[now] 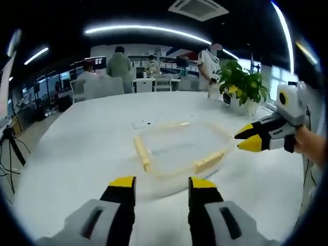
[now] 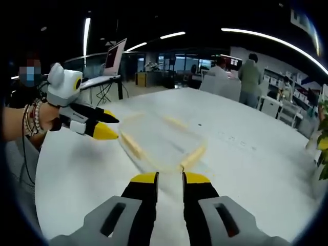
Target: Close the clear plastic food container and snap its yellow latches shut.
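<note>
The left gripper (image 1: 161, 183) is seen in its own view with its yellow-tipped fingers (image 1: 122, 182) spread apart, nothing between them, hovering over the table (image 1: 72, 154) just short of the container (image 1: 179, 148). The right gripper (image 2: 170, 178) is shown in its own view with fingers (image 2: 145, 178) narrowly parted and empty, also just short of the container (image 2: 164, 141).

The container is found flat on the white table, well in from every edge, with bare tabletop all around it. In the left gripper view, yellow latches (image 1: 142, 152) are seen along its left and near-right sides; the clear walls are blurred, and whether the lid is seated cannot be told. No contents can be made out inside.

In the left gripper view the right gripper (image 1: 251, 138) is seen entering from the right, its tips just beside the container's right corner, held by a hand (image 1: 310, 143). A plant (image 1: 243, 84) is shown at the far table edge, with people standing beyond. In the right gripper view the left gripper (image 2: 107, 125) is seen from the left, tips near the container's left side, with a beaded wrist (image 2: 32, 117) behind it and a laptop (image 2: 114, 55) on a far stand.
</note>
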### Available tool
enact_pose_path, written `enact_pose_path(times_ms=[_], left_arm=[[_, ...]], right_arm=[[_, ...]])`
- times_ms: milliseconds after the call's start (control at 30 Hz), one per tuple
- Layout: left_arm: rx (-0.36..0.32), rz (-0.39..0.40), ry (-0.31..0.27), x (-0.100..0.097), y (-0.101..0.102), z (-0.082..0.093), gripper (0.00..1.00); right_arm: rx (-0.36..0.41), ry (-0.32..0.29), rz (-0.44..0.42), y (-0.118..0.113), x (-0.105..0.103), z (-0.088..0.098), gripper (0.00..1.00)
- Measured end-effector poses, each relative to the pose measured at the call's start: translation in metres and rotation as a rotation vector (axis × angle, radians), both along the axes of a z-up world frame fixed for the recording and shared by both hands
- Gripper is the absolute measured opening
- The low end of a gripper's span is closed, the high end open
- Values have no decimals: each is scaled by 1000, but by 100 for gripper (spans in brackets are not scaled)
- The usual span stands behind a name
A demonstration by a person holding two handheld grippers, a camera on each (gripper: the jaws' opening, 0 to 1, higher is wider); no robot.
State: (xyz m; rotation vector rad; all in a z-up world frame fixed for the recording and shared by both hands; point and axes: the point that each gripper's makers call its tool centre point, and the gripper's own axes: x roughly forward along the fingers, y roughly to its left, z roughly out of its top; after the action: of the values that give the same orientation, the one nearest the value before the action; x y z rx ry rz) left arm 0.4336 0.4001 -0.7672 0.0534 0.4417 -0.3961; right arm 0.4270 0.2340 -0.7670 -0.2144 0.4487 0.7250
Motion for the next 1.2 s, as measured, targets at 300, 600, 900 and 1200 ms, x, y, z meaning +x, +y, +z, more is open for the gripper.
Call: enact_pose_path(times_ms=[300,600,900,1200], left_arm=[[-25,-50,-56,-25,-6,26,77],[-94,-168,-62,-66,-14,47,99],[-66,-239,-145,-117,6,74,99],[-120,-305,-276,-190,42,108,99]], right_arm=[[67,-18,-16,8,-25,23,58],[107,-25,-58,12,-56,41,98],[161,-124,-62,20,-106,68,100],[256,-250,-93,20,-156,102,100]])
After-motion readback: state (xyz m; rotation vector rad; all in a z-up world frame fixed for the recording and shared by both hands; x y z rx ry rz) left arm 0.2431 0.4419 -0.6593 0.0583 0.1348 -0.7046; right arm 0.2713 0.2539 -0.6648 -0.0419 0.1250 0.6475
